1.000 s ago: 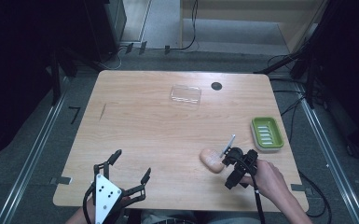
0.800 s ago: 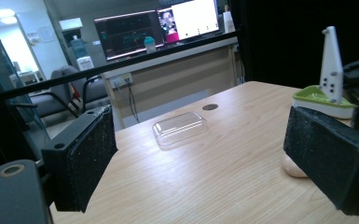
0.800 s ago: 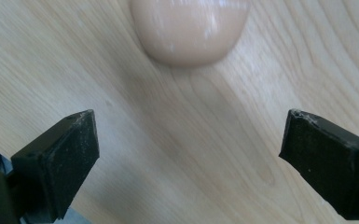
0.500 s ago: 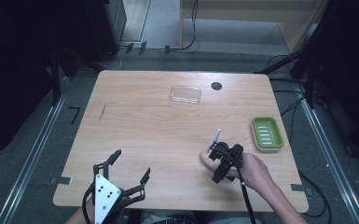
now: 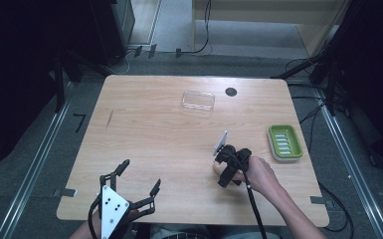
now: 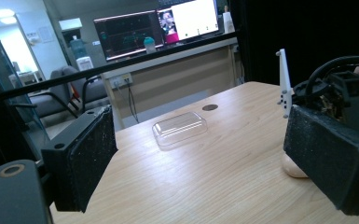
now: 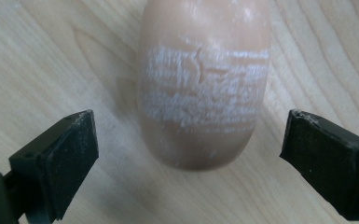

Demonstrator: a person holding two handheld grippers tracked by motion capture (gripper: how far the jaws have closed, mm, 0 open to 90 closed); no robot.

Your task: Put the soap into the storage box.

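Down at the near right of the table (image 5: 144,124), the right gripper (image 5: 227,172) hung directly over the soap bar (image 7: 203,88), pointing down at it. In the right gripper view the picture was clear: the peach-coloured bar, with a whitish scuffed patch across its middle, lay flat on the wood with its rounded end between the two black jaws. Those jaws stood wide apart, one on each side of the bar, neither touching it, and they held nothing. The bar's long axis ran away from the gripper, up that view, so the jaws straddled its short width, and that looked the right way round for a squeeze. By my reading, the gripper only needed to drop and close.

Over at the near left edge, the left gripper (image 5: 129,191) sat well apart from the bar, its jaws also spread and empty; from the left gripper view the soap (image 6: 293,167) peeked out behind the right-hand jaw pad. The right hand (image 5: 258,174) was plainly the nearer one. Off to the right, the green soap dish (image 5: 284,143) waited near the table's edge, and a clear plastic lid (image 5: 198,101) lay towards the far side.
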